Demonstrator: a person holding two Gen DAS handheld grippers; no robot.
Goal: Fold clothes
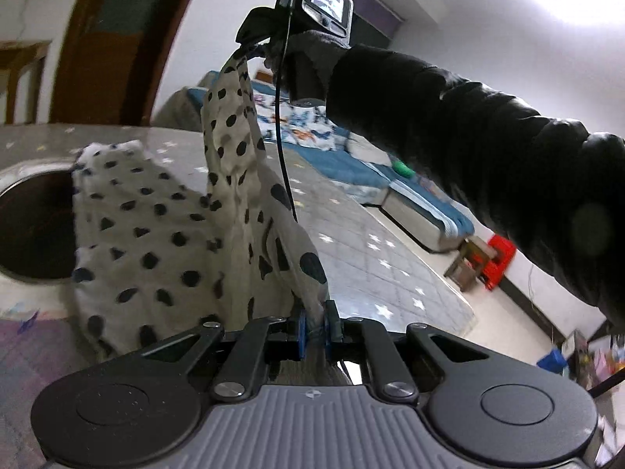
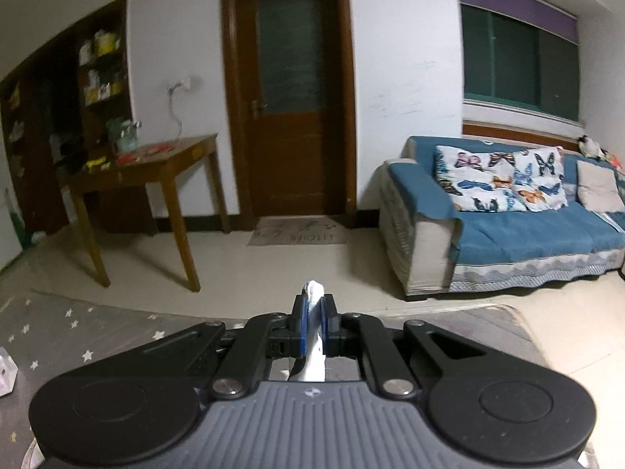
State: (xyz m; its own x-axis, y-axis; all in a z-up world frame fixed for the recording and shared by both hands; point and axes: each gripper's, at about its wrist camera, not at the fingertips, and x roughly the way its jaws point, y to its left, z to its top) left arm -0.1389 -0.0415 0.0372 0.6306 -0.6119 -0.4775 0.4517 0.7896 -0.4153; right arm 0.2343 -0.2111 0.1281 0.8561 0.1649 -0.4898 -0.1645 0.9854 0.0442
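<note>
Two claws hold one polka-dot garment (image 1: 164, 242) above the star-print desk (image 1: 351, 242): right claw (image 1: 250, 45) pinches a raised corner, left claw (image 1: 315, 322) a near edge. A thin pinch could slip, collapsing the fold.

i am in a home living room: a blue-covered sofa (image 2: 527, 234) with butterfly cushions (image 2: 504, 183) sits at right, a wooden door (image 2: 289, 93) with a doormat (image 2: 299, 231) at centre, a cluttered wooden table (image 2: 156, 168) and shelves (image 2: 58, 117) at left.
</note>
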